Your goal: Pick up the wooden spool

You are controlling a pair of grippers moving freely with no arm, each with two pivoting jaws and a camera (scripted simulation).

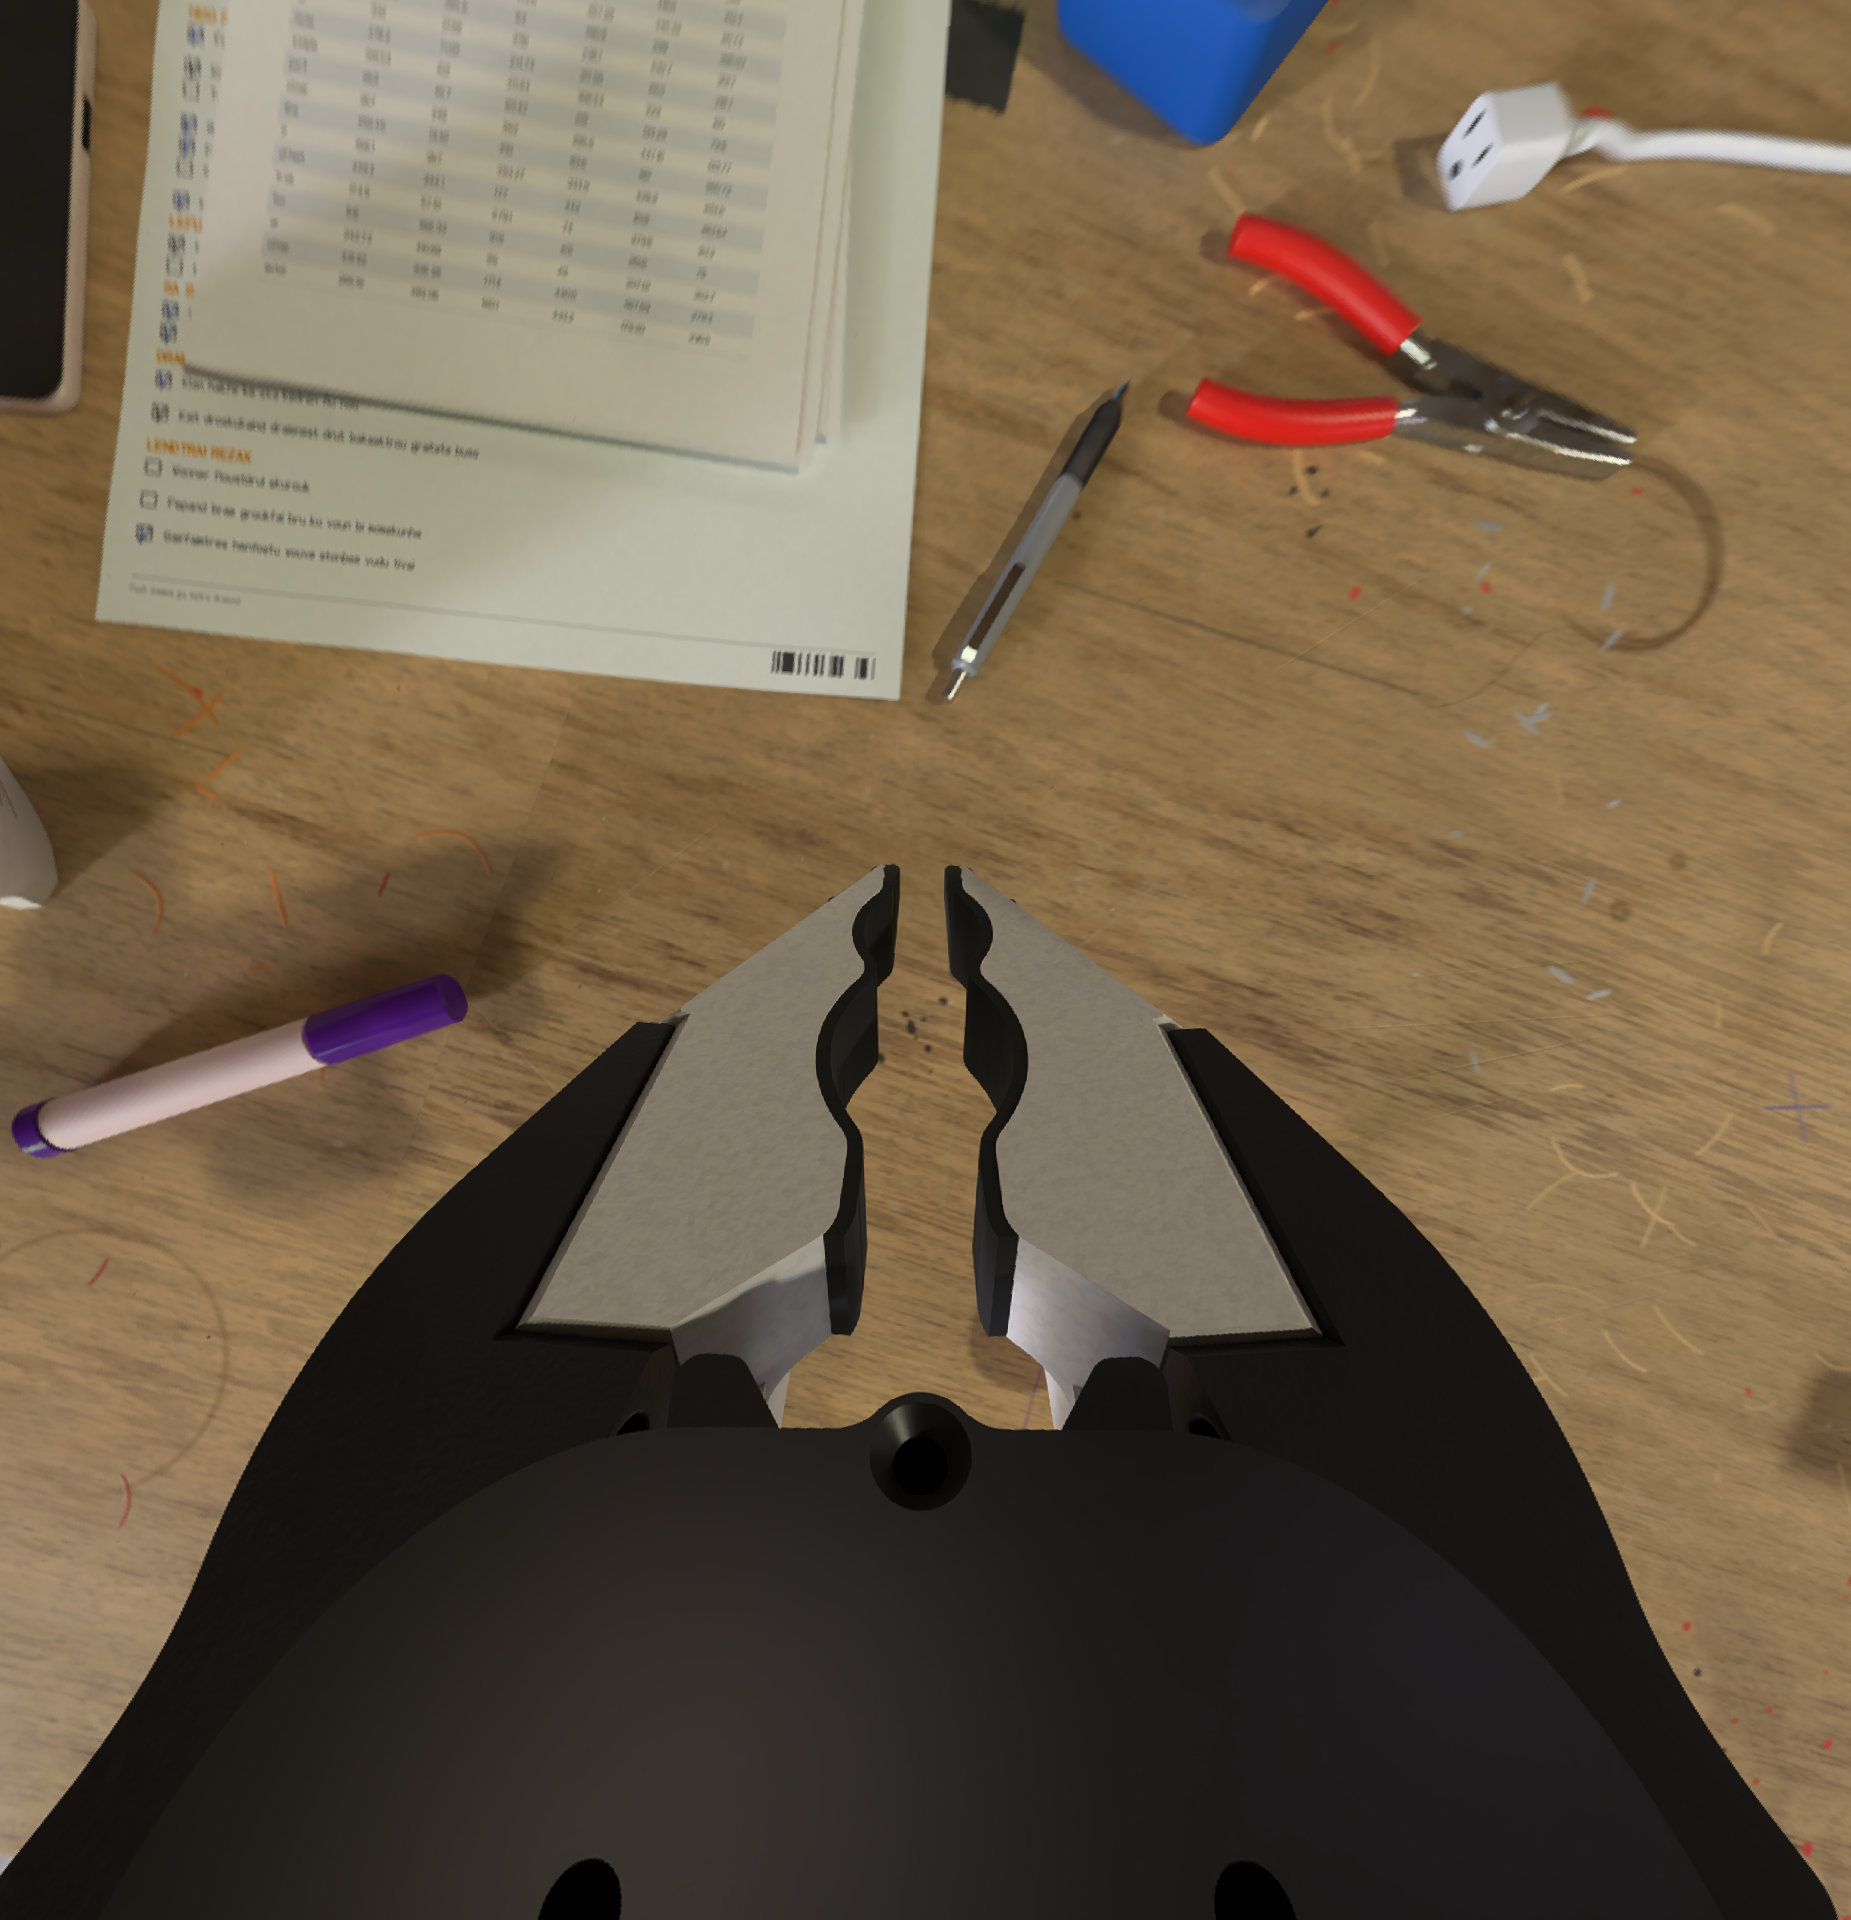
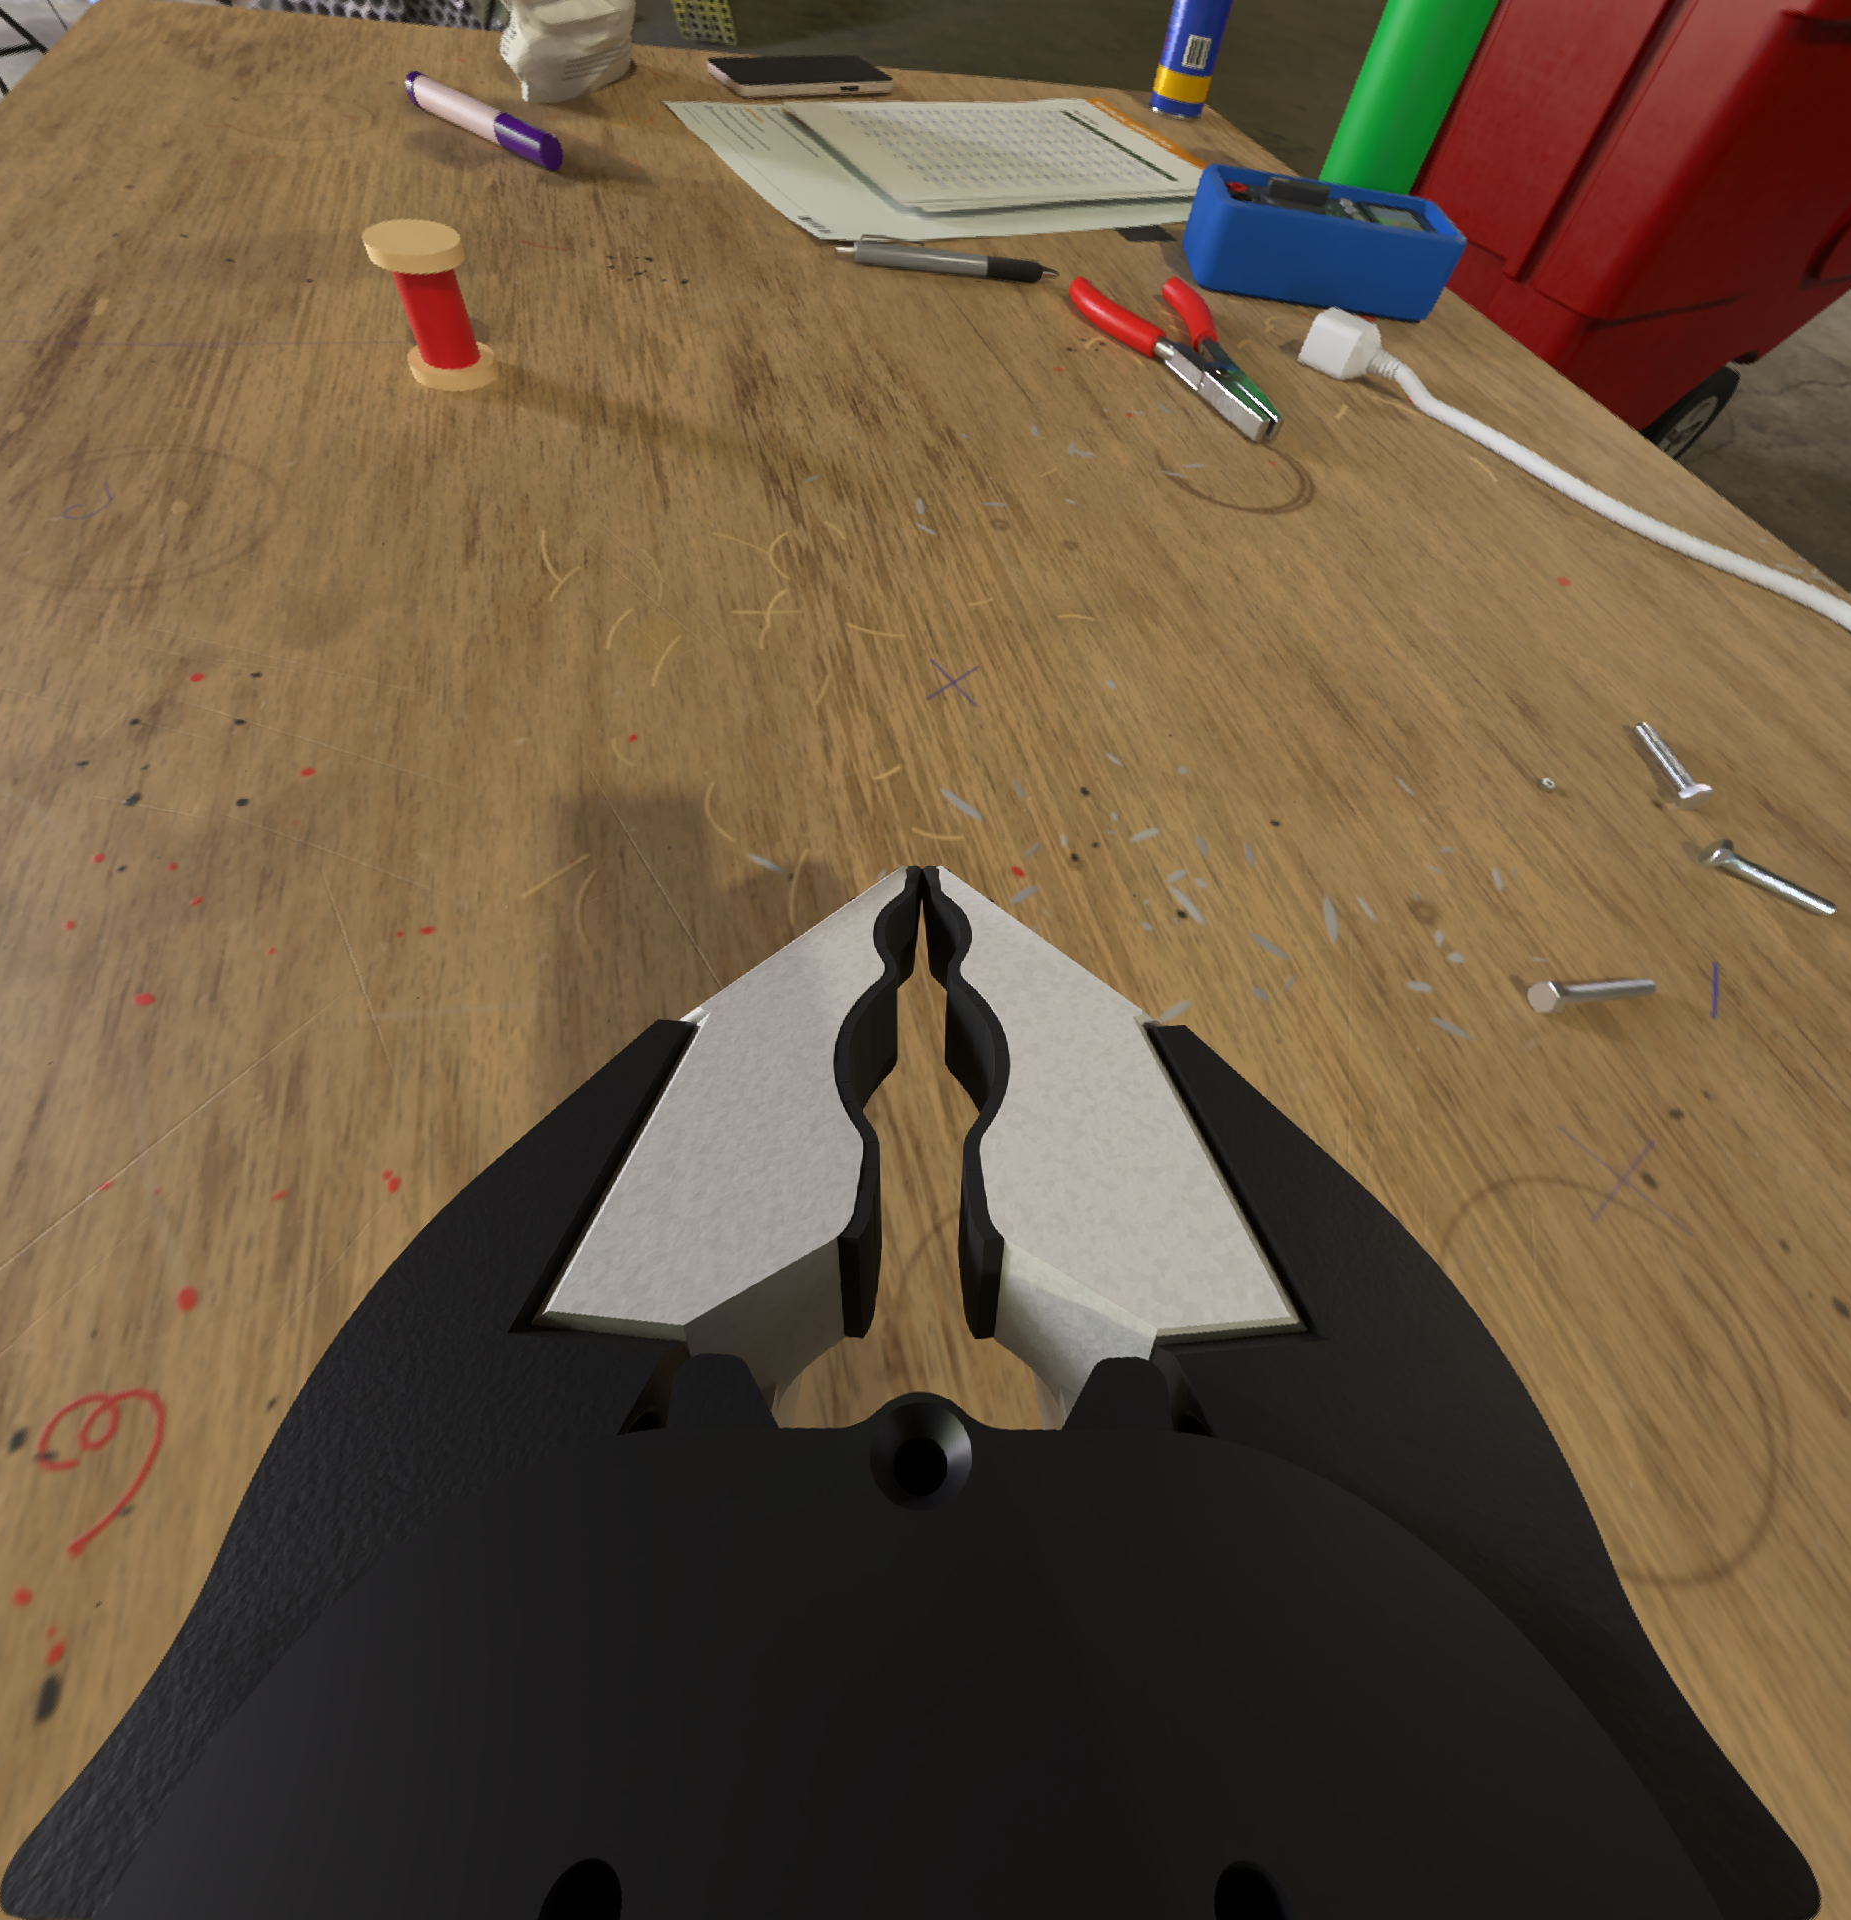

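Note:
The wooden spool (image 2: 435, 305), with pale wooden end discs and red thread, stands upright on the workbench at the far left of the right wrist view. My right gripper (image 2: 921, 873) is shut and empty, low over the bench, well short of the spool and to its right. My left gripper (image 1: 922, 873) looks straight down at the bench. Its jaws stand a narrow gap apart and hold nothing. The spool does not show in the left wrist view.
A purple-capped marker (image 1: 240, 1065) lies left of my left gripper. Ahead are papers (image 1: 547, 343), a grey pen (image 1: 1035, 540), red-handled pliers (image 1: 1409, 353), a blue meter (image 2: 1321, 241), a white plug with cable (image 2: 1339, 343) and a phone (image 1: 17, 197). Loose bolts (image 2: 1591, 992) lie right of my right gripper.

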